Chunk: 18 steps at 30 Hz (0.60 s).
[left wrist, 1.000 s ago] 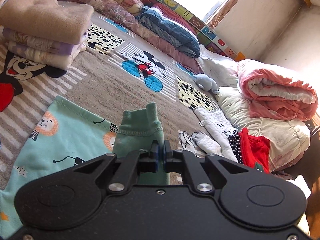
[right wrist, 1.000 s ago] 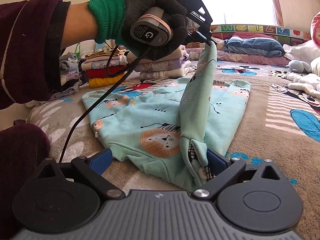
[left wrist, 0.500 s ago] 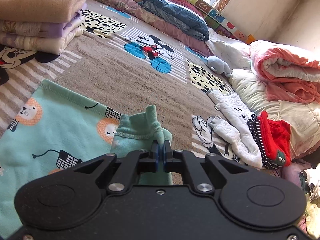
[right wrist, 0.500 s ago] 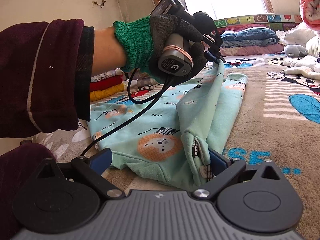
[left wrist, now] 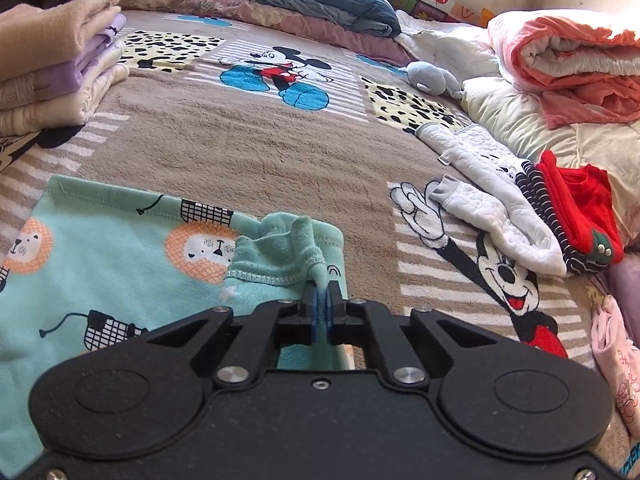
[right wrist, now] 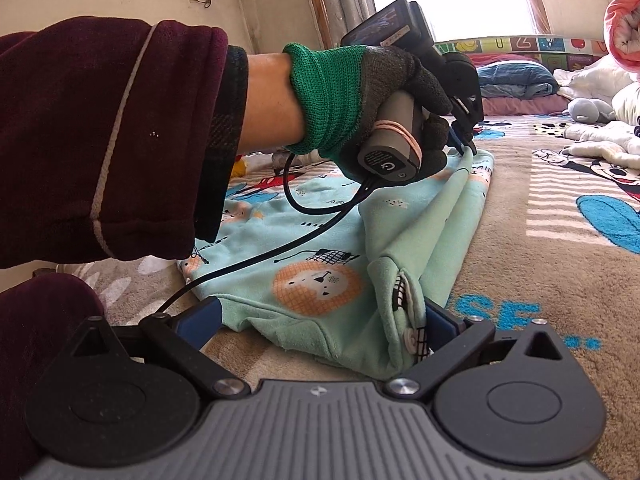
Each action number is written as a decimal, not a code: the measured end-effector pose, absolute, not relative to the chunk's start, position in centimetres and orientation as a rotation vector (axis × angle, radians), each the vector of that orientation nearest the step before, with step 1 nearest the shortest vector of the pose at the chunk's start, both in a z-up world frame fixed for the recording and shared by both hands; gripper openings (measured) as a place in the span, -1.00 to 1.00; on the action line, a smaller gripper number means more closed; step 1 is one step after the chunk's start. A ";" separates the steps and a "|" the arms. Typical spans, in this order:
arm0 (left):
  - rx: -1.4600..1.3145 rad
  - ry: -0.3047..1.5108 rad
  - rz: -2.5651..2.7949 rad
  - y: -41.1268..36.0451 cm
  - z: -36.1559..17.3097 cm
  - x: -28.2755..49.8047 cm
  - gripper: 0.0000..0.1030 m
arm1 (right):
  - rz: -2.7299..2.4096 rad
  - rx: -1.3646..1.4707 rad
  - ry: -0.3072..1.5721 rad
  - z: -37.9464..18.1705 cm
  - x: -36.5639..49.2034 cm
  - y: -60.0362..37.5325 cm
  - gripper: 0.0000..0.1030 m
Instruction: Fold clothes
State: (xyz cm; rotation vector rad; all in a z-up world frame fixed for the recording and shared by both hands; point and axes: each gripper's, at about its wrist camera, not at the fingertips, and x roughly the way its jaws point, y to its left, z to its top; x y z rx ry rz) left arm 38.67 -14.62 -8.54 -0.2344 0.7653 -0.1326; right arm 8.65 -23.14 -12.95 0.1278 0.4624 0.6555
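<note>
left view: cuff [left wrist: 296,248] of top [left wrist: 100,252] pinched in fully closed left gripper [left wrist: 320,300], above blanket [left wrist: 240,136] | right view: right gripper [right wrist: 320,320] held wide, top's near corner between jaws, ungripped | handling: judged soft, light, limp; best taken at hems

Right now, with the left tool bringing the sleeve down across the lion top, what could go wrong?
1. The left tool pinches only the bunched sleeve cuff; it may land crumpled.
2. The right tool stands open around the mint lion top, so the near fold could shift.
3. The cable lies across the fabric and may drag it.
</note>
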 end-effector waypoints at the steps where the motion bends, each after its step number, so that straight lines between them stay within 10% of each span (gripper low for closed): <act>1: -0.221 0.764 -0.133 -14.8 -8.6 38.7 -0.98 | 0.655 0.127 0.463 -13.0 8.7 -23.1 0.97; 18: -0.081 0.681 -0.295 -11.6 -6.6 36.3 -0.67 | 0.584 0.062 0.422 -11.6 6.5 -23.7 0.93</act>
